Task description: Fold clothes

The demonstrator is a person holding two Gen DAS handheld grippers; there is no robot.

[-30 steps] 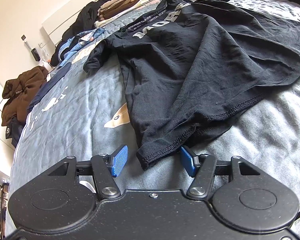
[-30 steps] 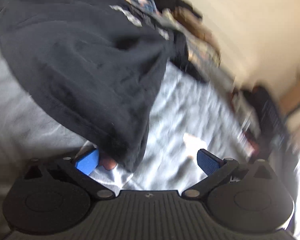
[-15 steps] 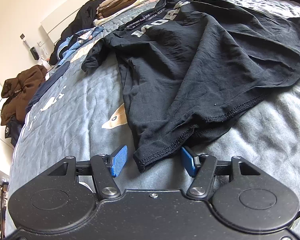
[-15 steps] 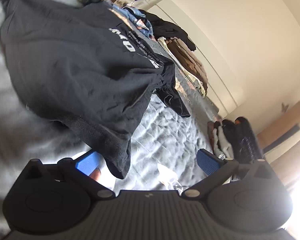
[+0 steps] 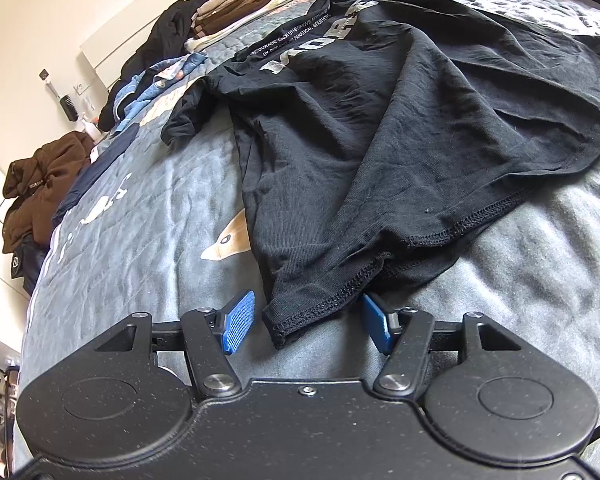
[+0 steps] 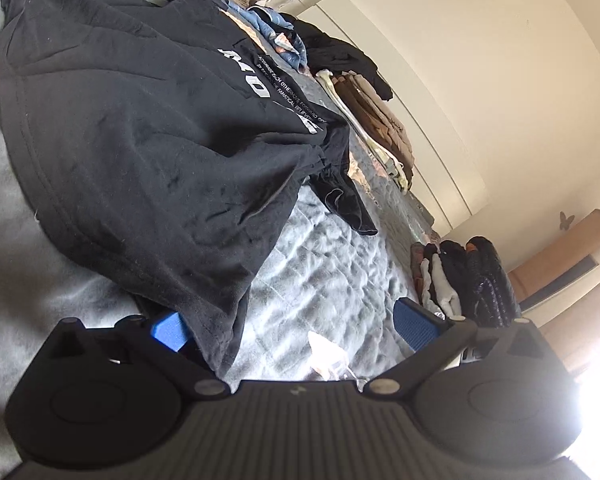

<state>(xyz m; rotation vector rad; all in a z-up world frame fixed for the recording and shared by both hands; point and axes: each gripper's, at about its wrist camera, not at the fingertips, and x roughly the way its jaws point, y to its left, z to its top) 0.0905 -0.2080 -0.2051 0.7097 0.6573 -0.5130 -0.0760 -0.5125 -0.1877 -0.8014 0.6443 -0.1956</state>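
The left gripper, a black two-finger tool with ribbed blue pads, stood wide apart at the near edge of the bed, its jaws straddling one stitched hem corner of the crumpled black cotton T-shirt with white lettering without pinching it; the right-hand pad lay just against the cloth while the left-hand pad stood clear of it. The right gripper, of the same black build with blue pads, was likewise spread wide, and the opposite hem corner of that T-shirt drooped between its jaws, covering part of the left-hand pad; the cloth was not clamped. The garment lay spread and rumpled across the grey quilted bedspread, its printed chest turned up toward the far side and one short sleeve trailing to the left in the left wrist view. Beyond it, along the far edge of the bed, sat a heap of blue denim clothing, a black garment and a stack of folded tan clothes. A brown hooded garment was bunched at the left. In the right wrist view a pile of dark and white clothes rested near the cream wall.
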